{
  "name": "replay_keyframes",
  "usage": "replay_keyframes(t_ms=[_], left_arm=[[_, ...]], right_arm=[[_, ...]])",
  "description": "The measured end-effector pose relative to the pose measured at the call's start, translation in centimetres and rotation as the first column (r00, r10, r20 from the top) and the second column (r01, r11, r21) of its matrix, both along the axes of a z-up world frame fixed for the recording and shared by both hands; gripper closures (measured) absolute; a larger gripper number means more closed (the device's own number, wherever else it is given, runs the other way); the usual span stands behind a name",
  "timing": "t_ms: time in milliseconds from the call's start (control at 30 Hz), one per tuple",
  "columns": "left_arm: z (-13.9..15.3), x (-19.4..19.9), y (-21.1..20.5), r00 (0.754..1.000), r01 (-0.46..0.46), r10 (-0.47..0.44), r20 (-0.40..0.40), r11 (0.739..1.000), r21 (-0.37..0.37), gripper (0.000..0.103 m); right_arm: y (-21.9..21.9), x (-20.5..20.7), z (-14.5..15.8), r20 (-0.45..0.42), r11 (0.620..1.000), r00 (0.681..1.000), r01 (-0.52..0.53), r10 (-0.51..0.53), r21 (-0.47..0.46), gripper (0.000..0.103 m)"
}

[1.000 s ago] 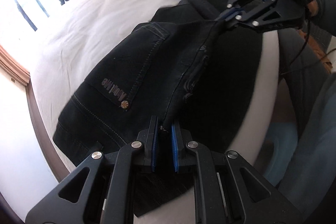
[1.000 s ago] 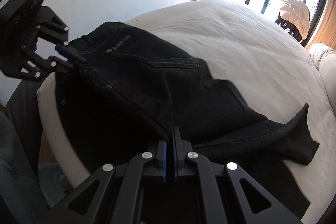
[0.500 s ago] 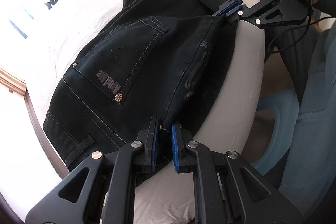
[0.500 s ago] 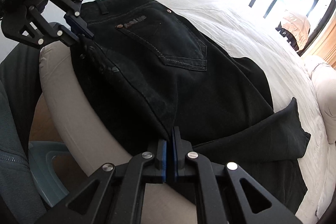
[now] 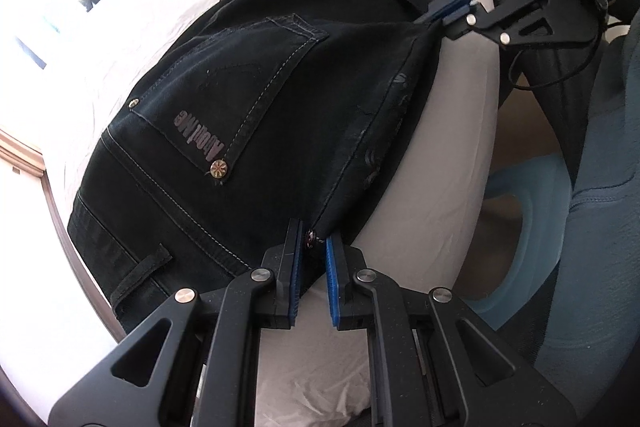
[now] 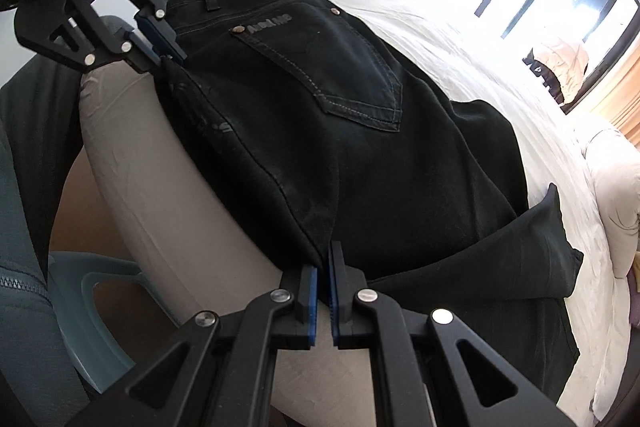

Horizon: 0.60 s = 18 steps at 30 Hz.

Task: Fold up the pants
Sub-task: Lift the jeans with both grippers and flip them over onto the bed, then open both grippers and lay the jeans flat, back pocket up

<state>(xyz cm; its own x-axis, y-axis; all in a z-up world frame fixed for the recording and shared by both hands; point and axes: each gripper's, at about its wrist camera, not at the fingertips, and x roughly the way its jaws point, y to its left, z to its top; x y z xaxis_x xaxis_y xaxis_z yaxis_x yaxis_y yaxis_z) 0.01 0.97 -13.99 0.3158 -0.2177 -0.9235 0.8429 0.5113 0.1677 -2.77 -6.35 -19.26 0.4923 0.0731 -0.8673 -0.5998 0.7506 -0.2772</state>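
**Two grippers pin the folded edge of the jeans at the bed's rim**

Two black two-finger grippers with blue pads are each clamped on the same long edge of the black denim pants (image 5: pixel 280 99). The left gripper (image 5: pixel 313 247) pinches the waistband corner by the metal fly button; the right gripper (image 6: pixel 323 269) pinches the crotch end of that edge, where the legs begin. Each shows in the other's view, the right gripper at (image 5: pixel 448 11) and the left at (image 6: pixel 162 41), with the cloth drawn fairly straight between them.

Holding both ends of one edge likely keeps the two halves stacked and the fold line straight while the garment is settled down. The pants lie folded lengthwise on the white bedsheet (image 6: pixel 460 39), close to the near side of the mattress, with the grasped edge overhanging its grey side. A back pocket with a lettered patch (image 5: pixel 200 133) faces up. Beyond the right gripper the trouser legs (image 6: pixel 520 247) trail off loosely, one hem turned over, so the crosswise folds look yet to come.
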Motion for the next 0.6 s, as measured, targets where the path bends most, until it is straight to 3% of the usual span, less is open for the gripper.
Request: replay_keyframes(t_ms=[333, 400, 433, 500, 533, 600], left_arm=[[-0.2, 0.9, 1.2, 0.99, -0.139, 0.137, -0.038, 0.988, -0.064, 0.088], [0.6, 0.9, 1.5, 0.988, -0.151, 0.148, -0.054, 0.987, -0.062, 0.081], [1.0, 0.6, 1.8, 0.986, -0.155, 0.15, -0.067, 0.986, -0.065, 0.076], [1.9, 0.6, 2.9, 0.981, -0.173, 0.166, -0.099, 0.983, -0.067, 0.045], [2.4, 0.6, 3.3, 0.979, -0.18, 0.172, -0.106, 0.982, -0.066, 0.043], [4.2, 1.0, 4.0, 0.975, -0.203, 0.193, -0.109, 0.975, -0.093, 0.043]], right_arm=[[-0.1, -1.3, -1.1, 0.02, 0.999, 1.0, 0.013, -0.012, -0.032, 0.093], [-0.3, -1.2, -0.7, 0.016, 0.999, 1.0, 0.016, -0.016, -0.032, 0.09], [-0.5, -1.1, -0.4, 0.012, 0.999, 1.0, 0.022, -0.022, -0.024, 0.085], [-1.0, -1.2, 0.1, 0.004, 0.999, 0.999, 0.035, -0.035, 0.0, 0.06], [-1.5, -1.2, 0.7, -0.016, 0.998, 0.999, 0.042, -0.042, 0.039, 0.039], [-2.0, -1.5, 1.9, -0.011, 0.995, 0.999, 0.045, -0.045, 0.085, 0.036]])
